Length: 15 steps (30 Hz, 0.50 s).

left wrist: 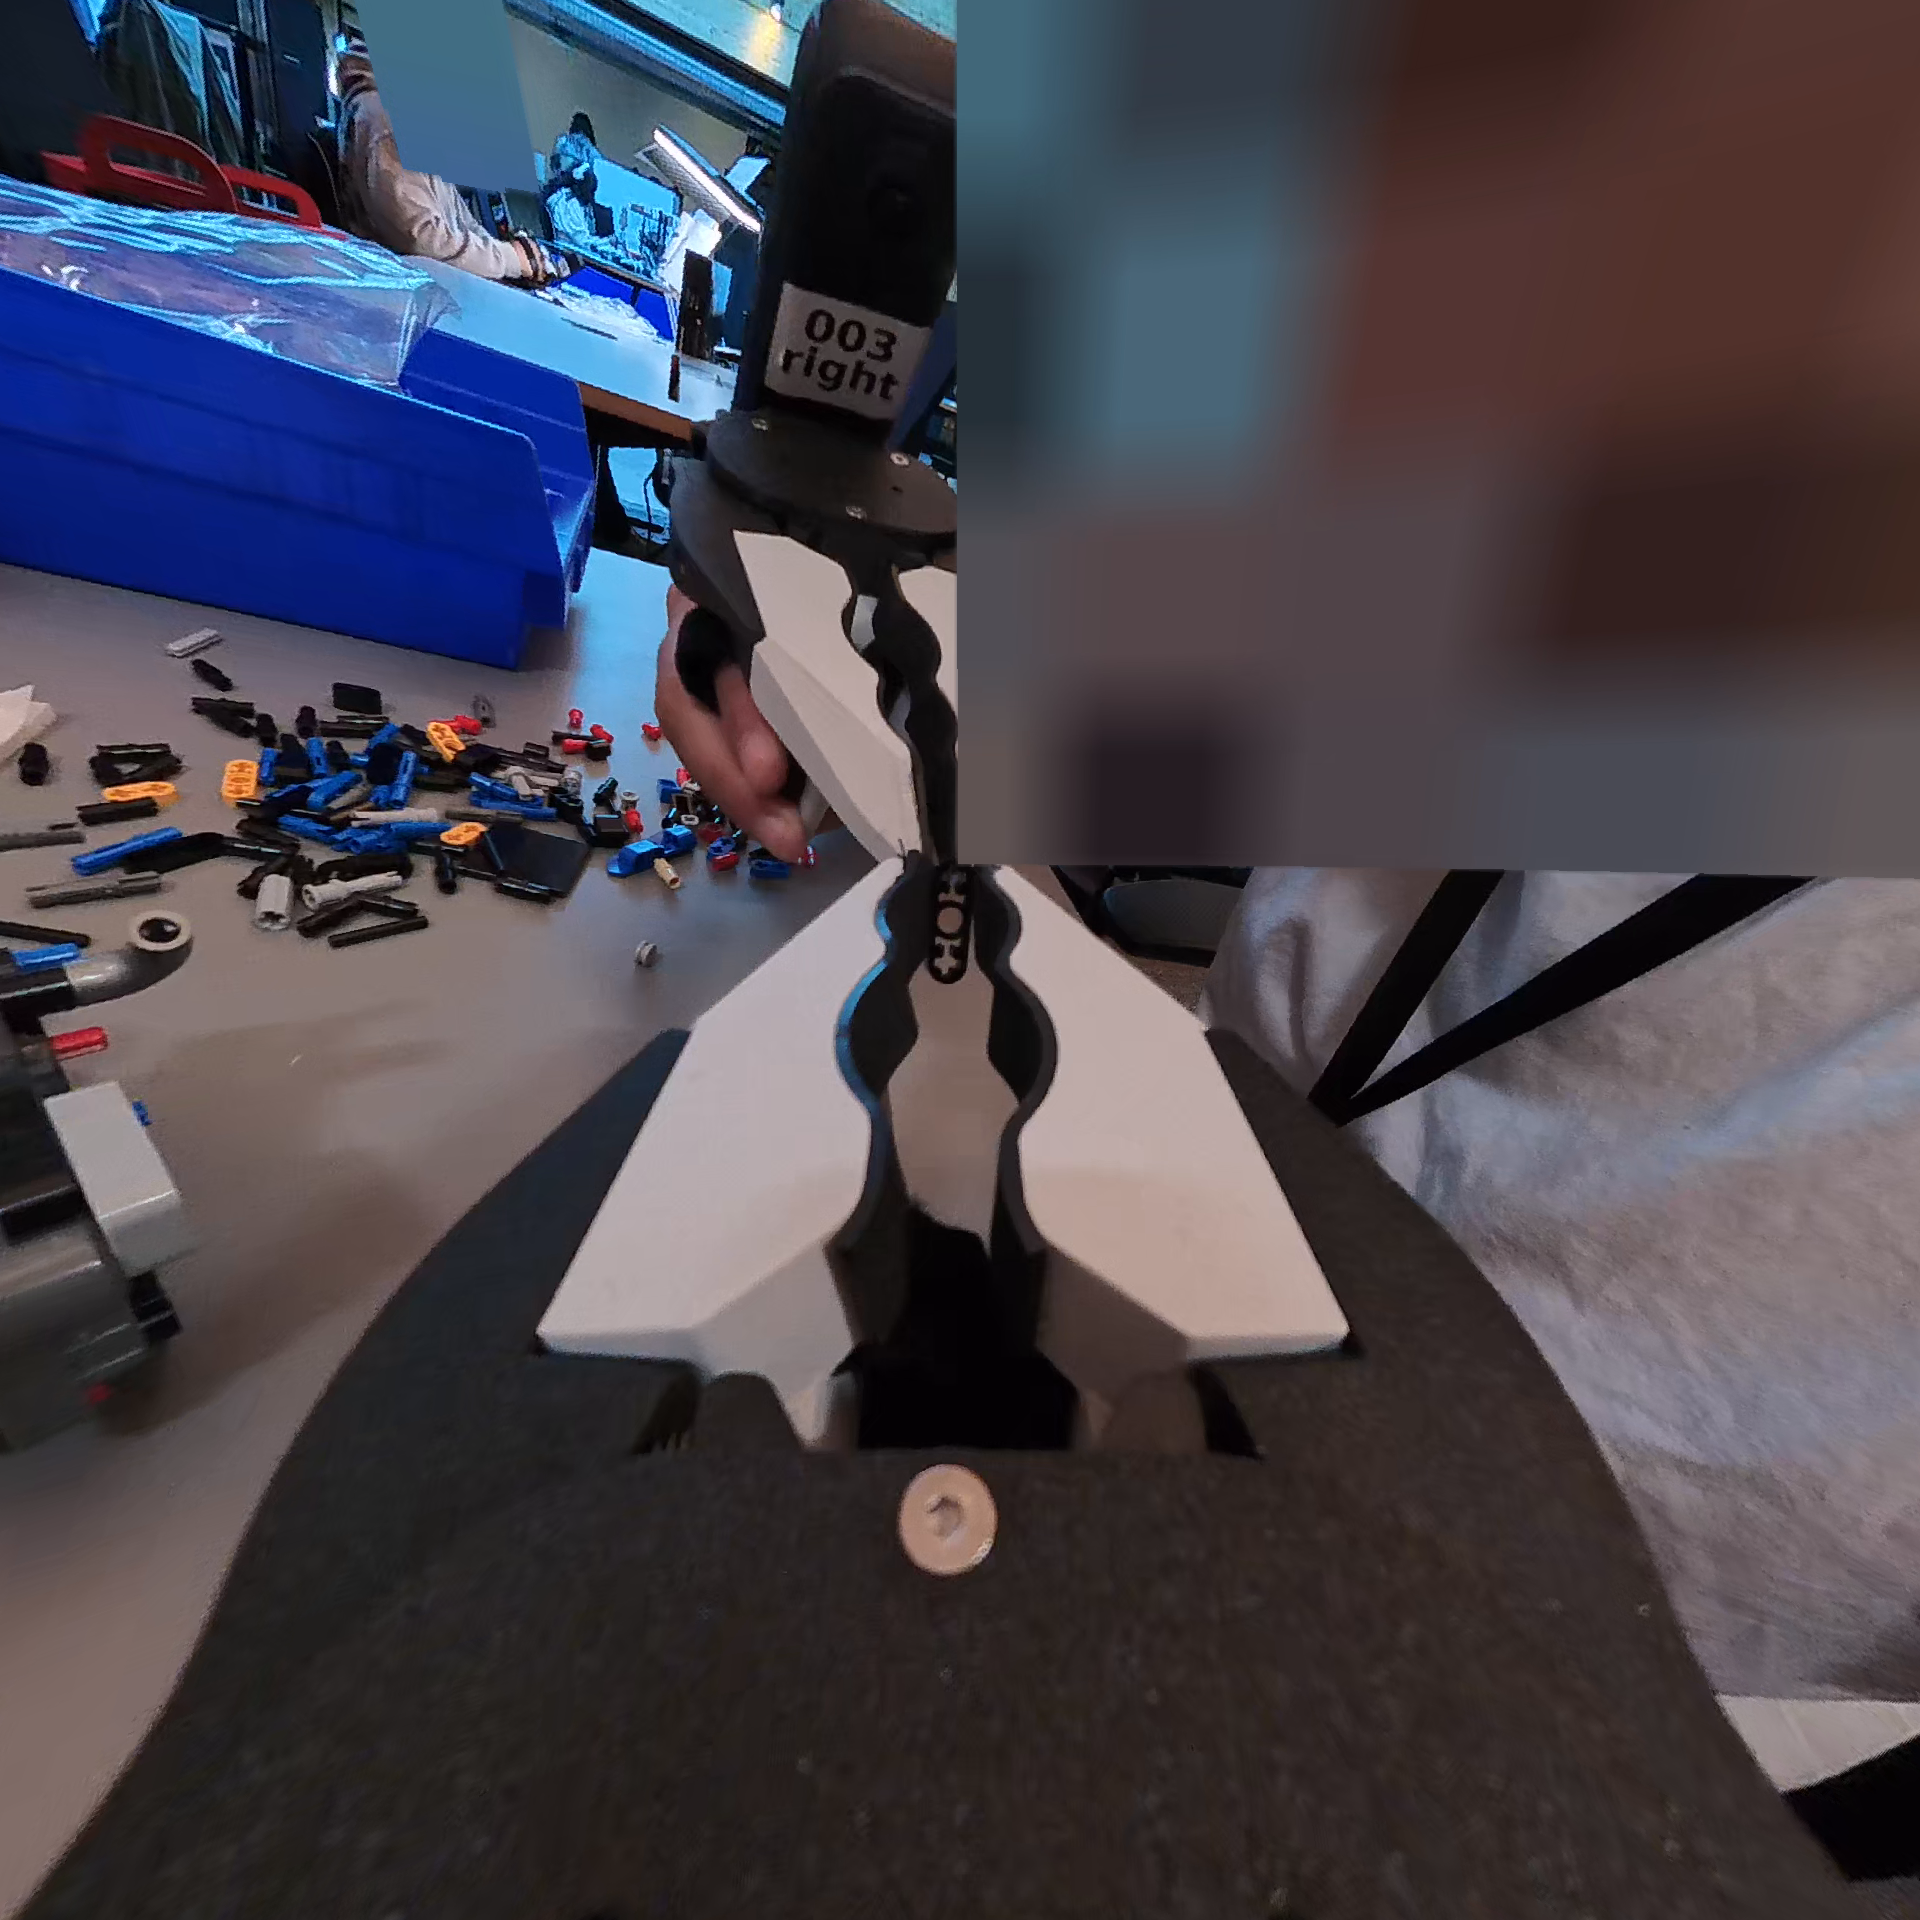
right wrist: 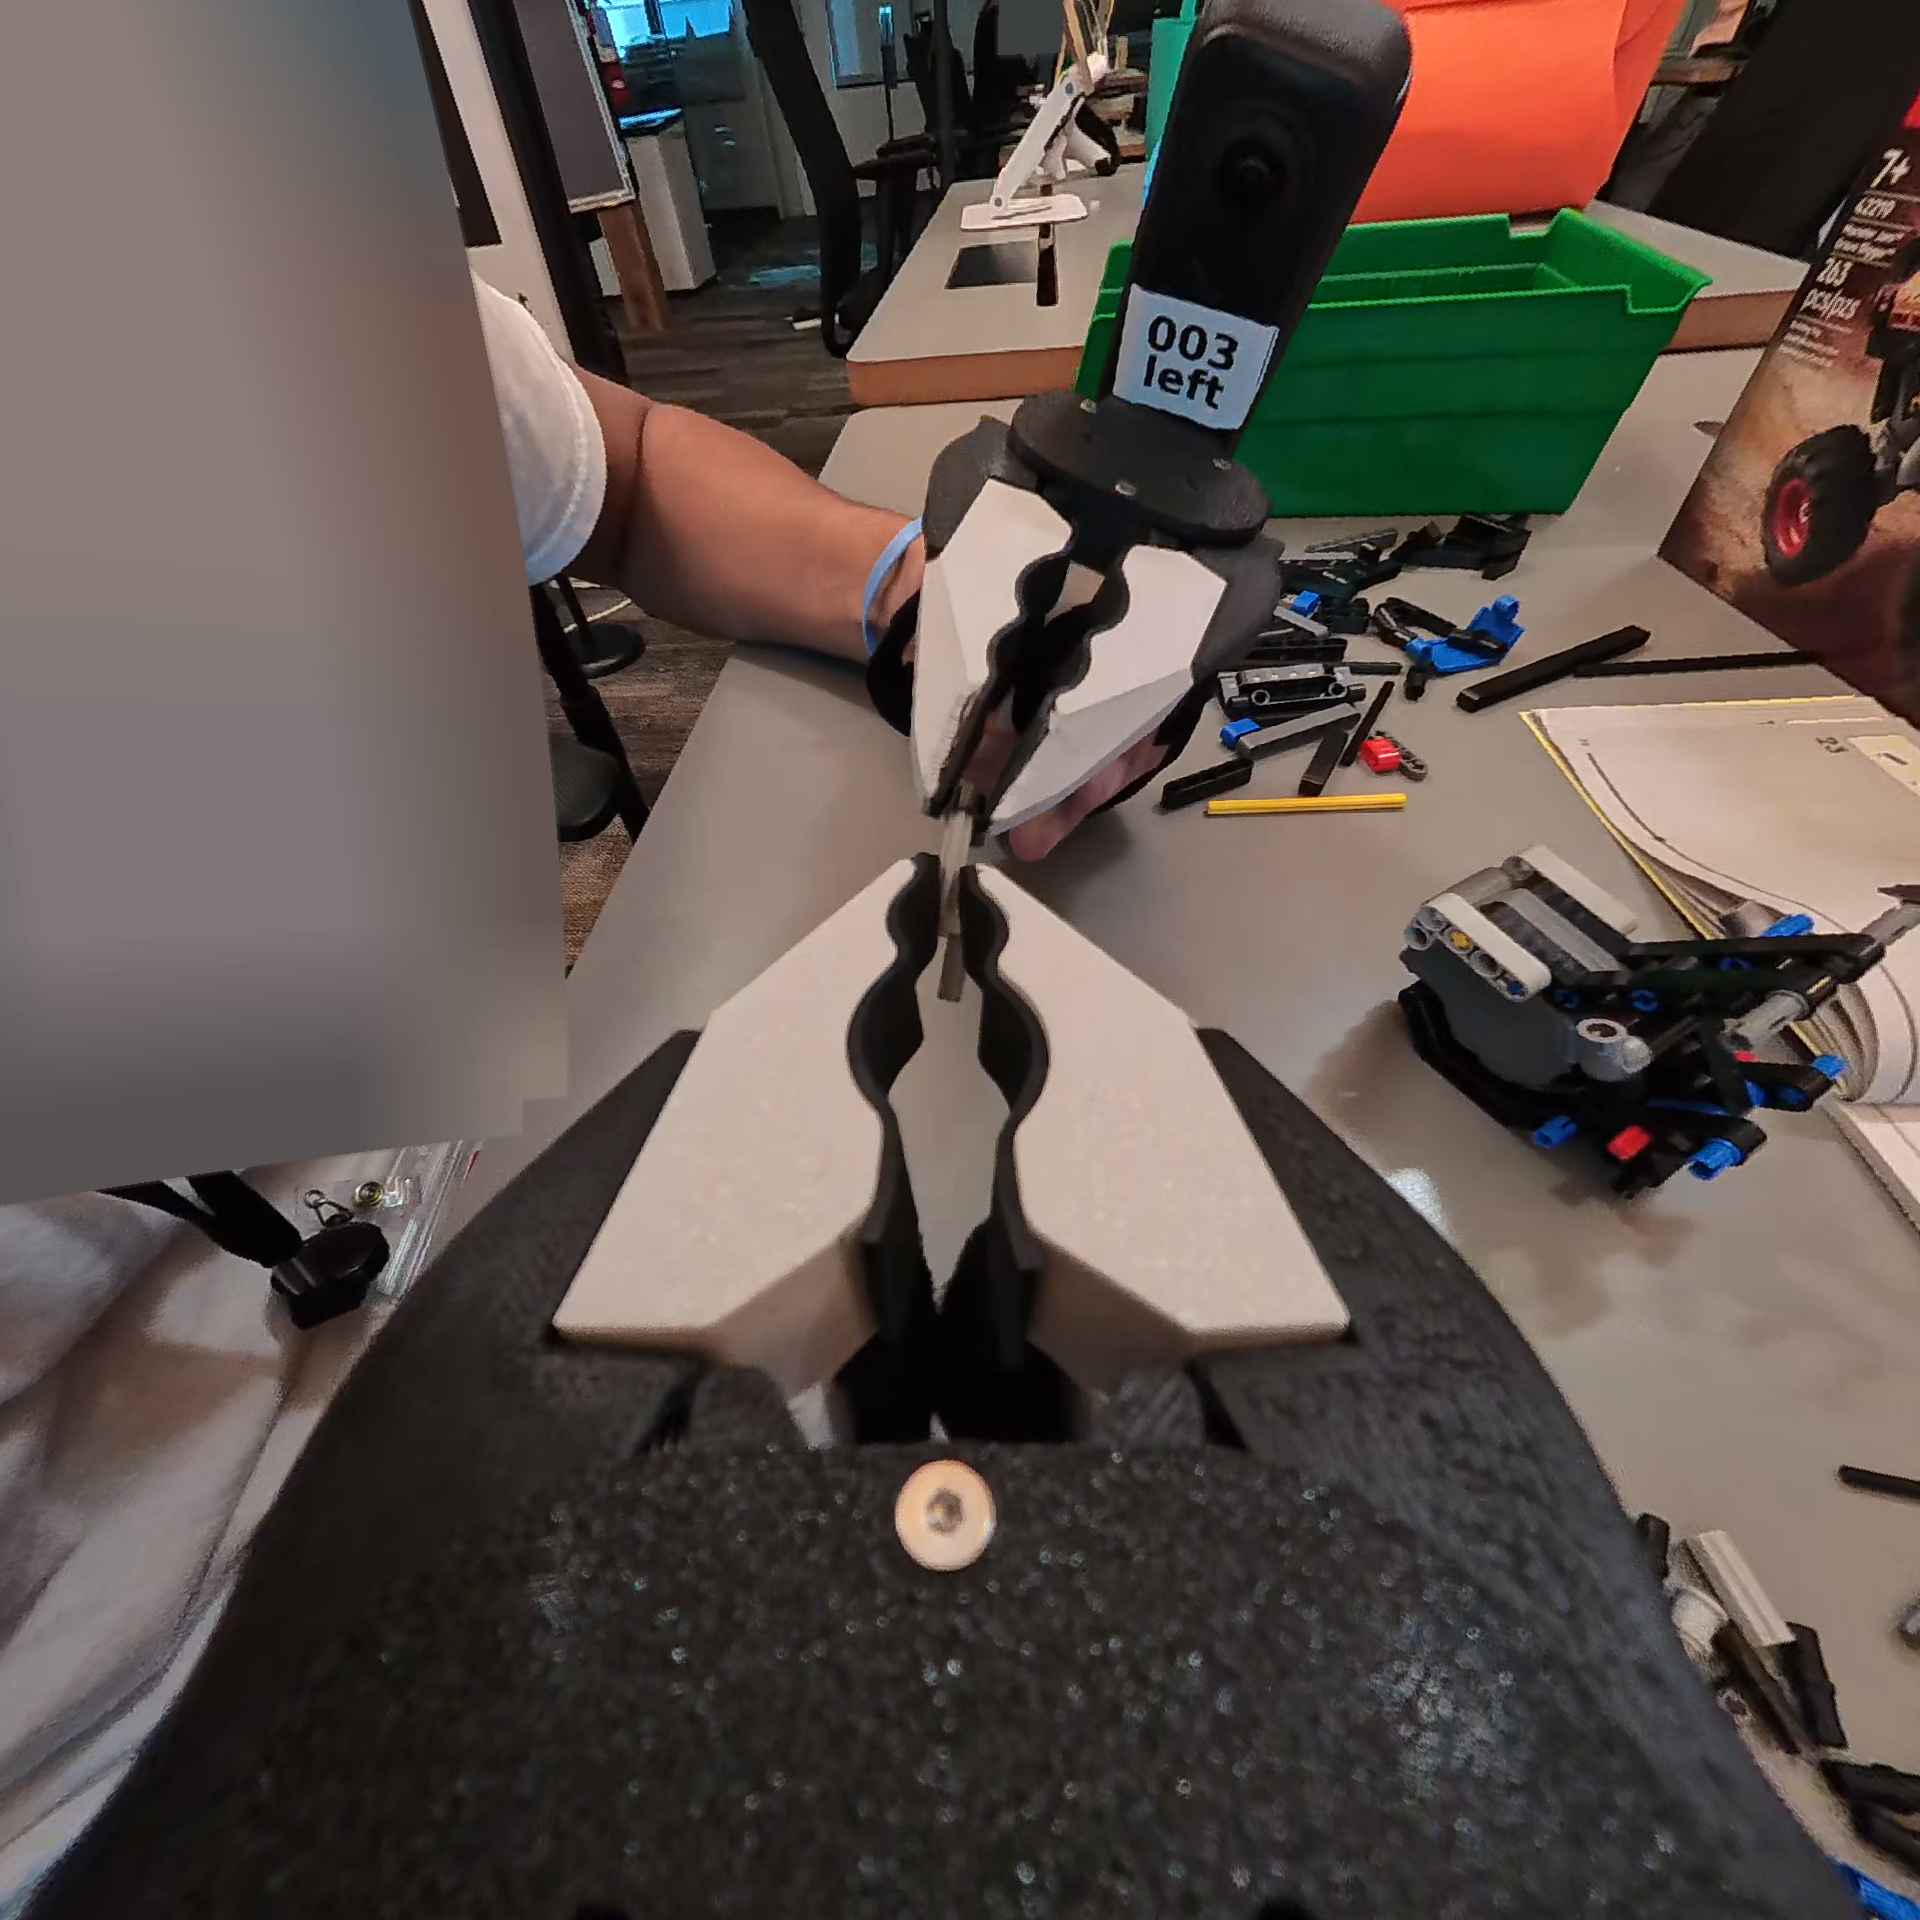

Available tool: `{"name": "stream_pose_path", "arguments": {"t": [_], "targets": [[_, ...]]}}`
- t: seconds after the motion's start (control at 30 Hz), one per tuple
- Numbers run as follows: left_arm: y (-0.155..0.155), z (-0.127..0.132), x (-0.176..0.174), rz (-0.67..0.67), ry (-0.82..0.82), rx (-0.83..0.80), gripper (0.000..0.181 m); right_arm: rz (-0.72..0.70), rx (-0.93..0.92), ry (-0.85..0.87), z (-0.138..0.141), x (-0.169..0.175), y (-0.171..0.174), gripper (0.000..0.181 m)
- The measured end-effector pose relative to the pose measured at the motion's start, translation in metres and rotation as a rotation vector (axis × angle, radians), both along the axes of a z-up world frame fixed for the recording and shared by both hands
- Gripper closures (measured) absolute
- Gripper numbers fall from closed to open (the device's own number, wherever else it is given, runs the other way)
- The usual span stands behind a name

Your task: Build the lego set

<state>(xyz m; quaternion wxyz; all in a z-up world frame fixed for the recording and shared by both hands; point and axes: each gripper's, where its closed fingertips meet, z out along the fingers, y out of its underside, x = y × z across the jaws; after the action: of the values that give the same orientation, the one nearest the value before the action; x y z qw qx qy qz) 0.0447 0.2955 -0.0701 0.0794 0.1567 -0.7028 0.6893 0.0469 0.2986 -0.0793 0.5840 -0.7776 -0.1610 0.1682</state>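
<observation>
Black beam (left wrist: 948, 925) pinched in our left gripper (left wrist: 940, 883), held tip to tip with our right gripper (right wrist: 943, 883), which clamps a grey axle (right wrist: 951, 951) (both above the table (right wrist: 1247, 935)). Half-built model (right wrist: 1590, 1039) right; loose parts (left wrist: 364, 800) left.

Grey tables (right wrist: 935, 301), dark carpet (right wrist: 748, 343)

White finger blocks with black wavy inner linings are seen on the left tool (left wrist: 940, 883) and the right tool (right wrist: 943, 883), each set in a speckled black body. A grey counter (left wrist: 416, 1039) is strewn with loose pieces (left wrist: 353, 810) in black, blue, orange, red and grey, beside a blue bin (left wrist: 260, 457). A green bin (right wrist: 1455, 343), a yellow rod (right wrist: 1307, 803) and a grey-and-black model (right wrist: 1590, 1029) with blue and red pins are shown.
</observation>
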Motion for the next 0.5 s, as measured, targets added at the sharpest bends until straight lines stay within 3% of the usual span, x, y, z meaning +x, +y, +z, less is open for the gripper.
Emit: {"name": "stream_pose_path", "arguments": {"t": [0.3,0.5], "targets": [[-0.0008,-0.001,0.0008,-0.003,0.039,-0.005,0.176,-0.008,-0.016,0.009,-0.0007,0.0002,-0.0005,0.178],[0.0012,-0.001,0.0055,0.003,0.13,-0.041,0.176,-0.02,-0.05,0.102,-0.0001,0.0037,0.0011,0.178]]}}
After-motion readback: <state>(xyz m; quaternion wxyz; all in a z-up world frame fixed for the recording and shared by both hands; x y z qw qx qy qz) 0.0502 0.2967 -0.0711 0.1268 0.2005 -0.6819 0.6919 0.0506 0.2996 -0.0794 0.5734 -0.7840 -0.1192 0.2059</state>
